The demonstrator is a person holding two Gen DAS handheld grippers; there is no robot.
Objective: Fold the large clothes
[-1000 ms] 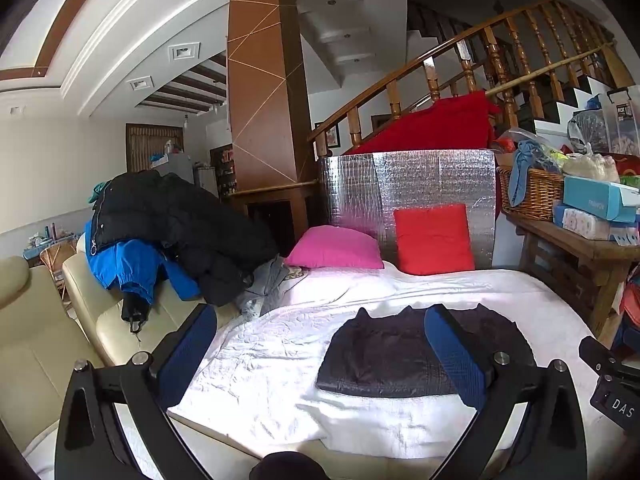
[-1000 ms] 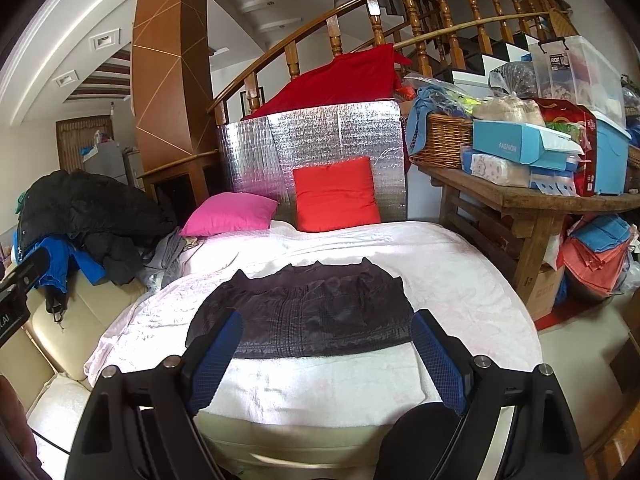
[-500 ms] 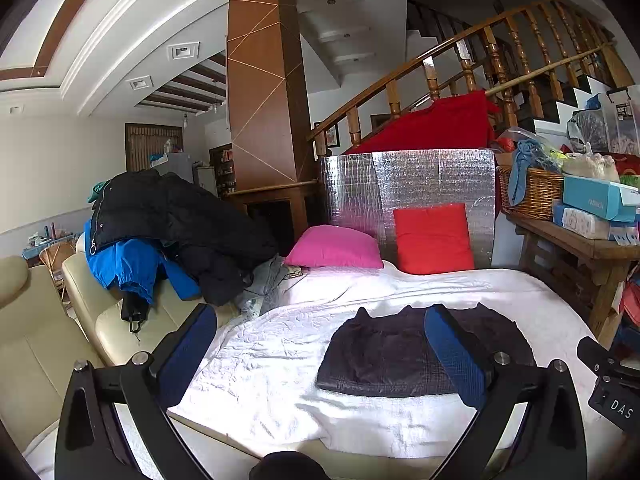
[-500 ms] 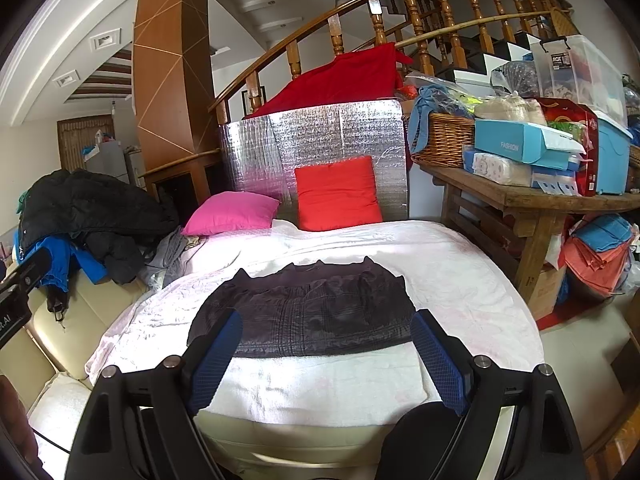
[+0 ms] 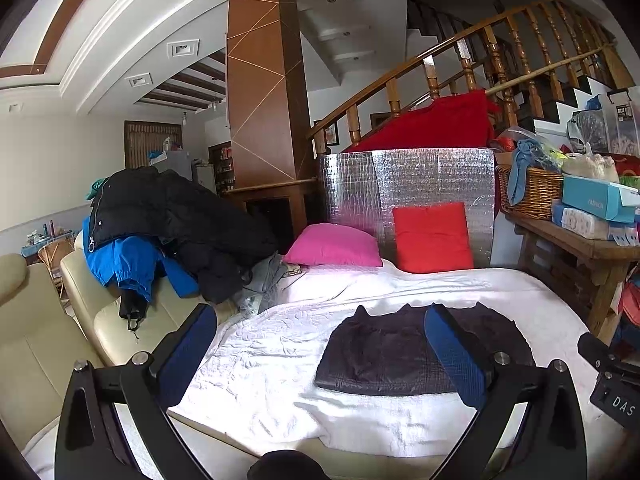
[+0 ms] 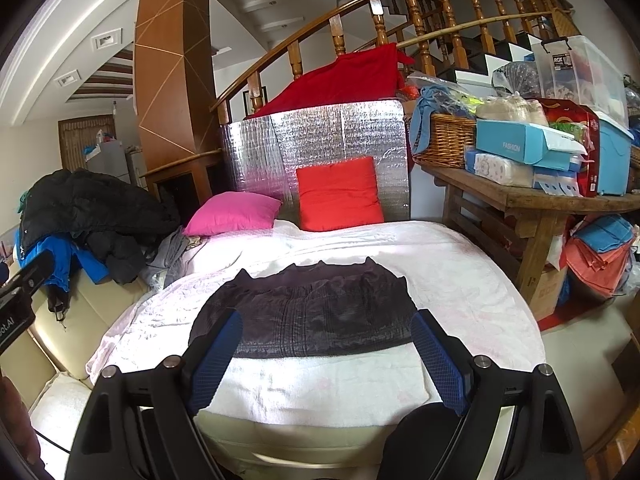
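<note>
Black folded garment (image 6: 304, 312) lies ahead of the right gripper (image 6: 326, 354) fingers, spread empty; left gripper (image 5: 320, 344) likewise apart — only its view shows the cream sofa (image 5: 36, 340).

Matt dark quilted garment (image 6: 304, 312) on crinkled white cloth bedspread (image 6: 460, 280); shiny foil panel (image 6: 320, 140); rough wooden bench (image 6: 520, 196); woven wicker basket (image 6: 444, 140).

folded dark garment (image 5: 420, 356) lies flat on the white bed cover (image 5: 280, 360); left gripper (image 5: 320, 340) jaws spread wide, empty, above it.
</note>
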